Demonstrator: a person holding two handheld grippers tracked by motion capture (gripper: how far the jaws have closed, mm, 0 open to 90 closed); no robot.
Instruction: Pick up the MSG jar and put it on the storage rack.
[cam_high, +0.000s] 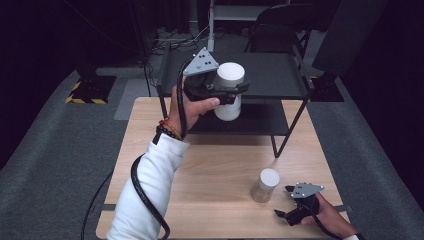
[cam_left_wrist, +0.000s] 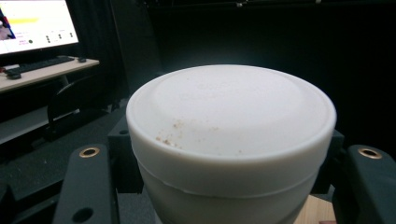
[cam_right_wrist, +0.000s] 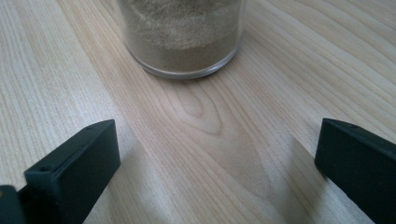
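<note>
On my left I have the left gripper (cam_high: 231, 92) raised above the far edge of the tabletop (cam_high: 210, 165), in front of the black shelf rack (cam_high: 272, 75) that stands at the back. Its jaws are clenched on the white container (cam_high: 229, 90), gripping it around the upper body just below the lid, and the container hangs upright, clear of the tabletop. In the left gripper view the white container (cam_left_wrist: 231, 140) sits between my two black jaws, its smooth white lid towards the camera with a few brown specks on the near side of the rim. Beyond it, at the left of that view, I can make out a lit monitor (cam_left_wrist: 35, 23) on a desk in the dark room. A white sleeve (cam_high: 147, 185) and the black cable (cam_high: 145, 195) trail back from that hand towards me.

Moving right, the glass jar (cam_high: 265, 185) with a white lid stands upright on the tabletop, near the front right part, filled with a tan powder. Just to its right my right gripper (cam_high: 287, 200) rests low at the tabletop, jaws released and spread wide. In the right gripper view the glass jar (cam_right_wrist: 182, 37) stands ahead of the jaws, apart from both tips, with bare wood between them.
</note>
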